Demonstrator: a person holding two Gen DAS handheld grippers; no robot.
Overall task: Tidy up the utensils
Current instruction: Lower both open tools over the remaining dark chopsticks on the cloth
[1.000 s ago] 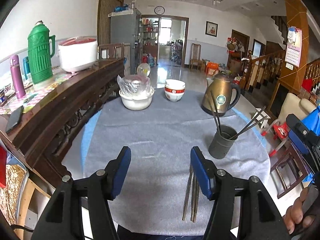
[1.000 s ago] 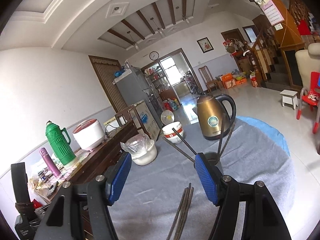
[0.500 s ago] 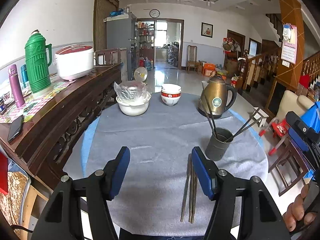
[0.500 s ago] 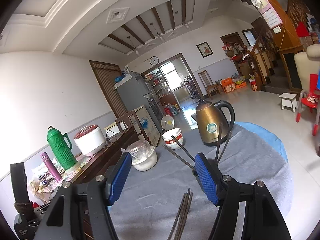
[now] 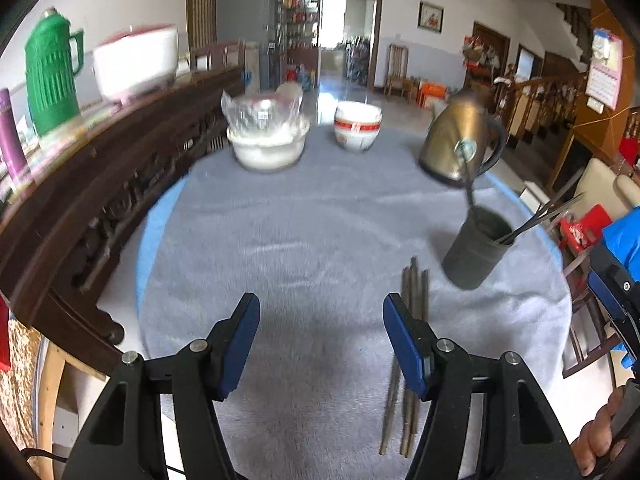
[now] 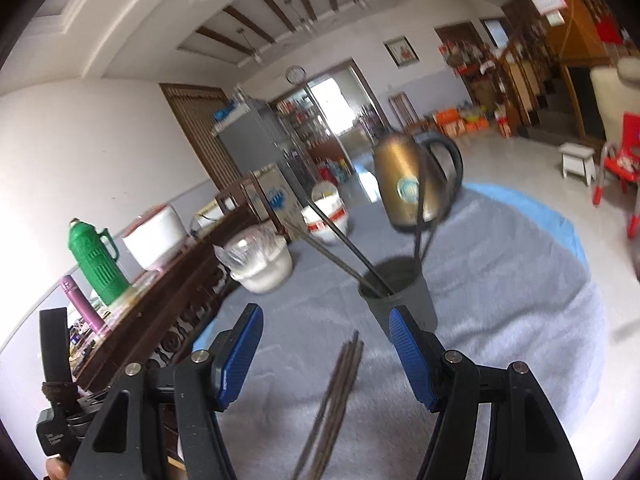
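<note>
The loose chopsticks (image 5: pixel 414 312) lie bundled on the grey desk (image 5: pixel 304 240), long axis running near to far, just near-left of the dark holder cup (image 5: pixel 476 248). The left gripper (image 5: pixel 320 340) has them beside its right finger; the right gripper (image 6: pixel 326 354) straddles them. Both sets of fingers stand open and empty.

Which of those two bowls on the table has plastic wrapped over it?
The plain white bowl, nearer the wooden sideboard; the red-banded bowl beside it is uncovered.
</note>
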